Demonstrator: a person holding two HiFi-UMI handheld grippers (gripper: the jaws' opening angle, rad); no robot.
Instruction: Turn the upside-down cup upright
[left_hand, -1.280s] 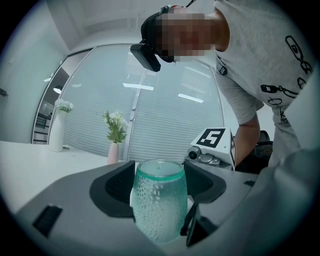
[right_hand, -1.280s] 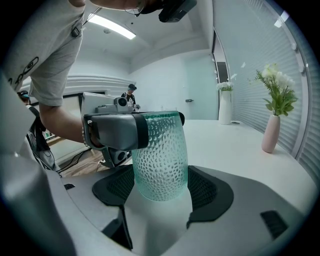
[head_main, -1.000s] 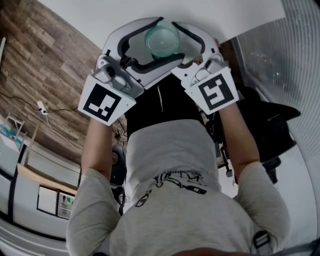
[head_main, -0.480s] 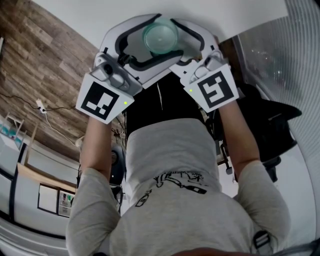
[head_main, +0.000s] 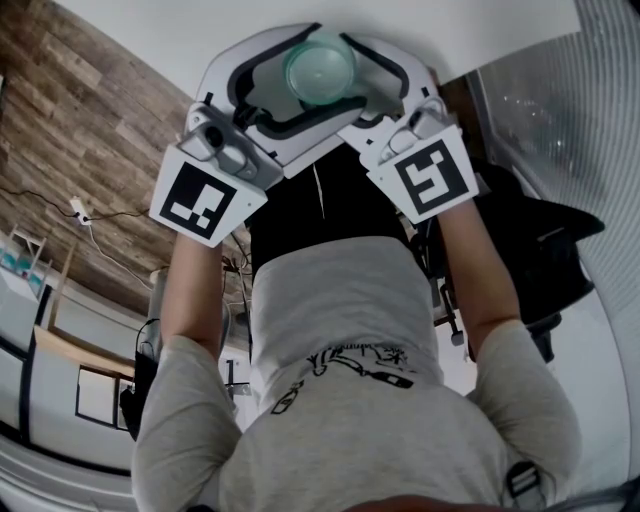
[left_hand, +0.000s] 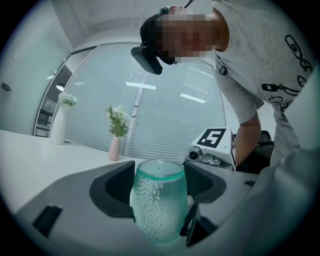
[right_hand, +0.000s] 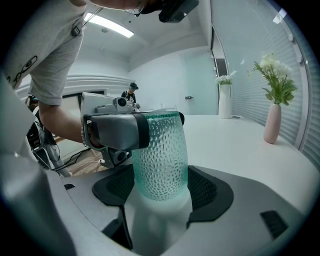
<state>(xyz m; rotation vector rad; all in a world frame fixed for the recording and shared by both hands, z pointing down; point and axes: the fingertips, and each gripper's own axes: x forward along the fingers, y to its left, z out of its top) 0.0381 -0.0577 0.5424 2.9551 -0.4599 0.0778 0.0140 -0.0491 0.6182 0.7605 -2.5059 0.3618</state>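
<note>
barely anything has shifted: cup and both grippers sit a touch higher in the head view; before rolling it over, keep one firm squeeze and free the other; left gripper lies level, pinching the inverted cup's sides above the table; right gripper angles down, seemingly clamped lower.

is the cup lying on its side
No, the cup stands on end on the table, its sides running straight up and down.
</note>
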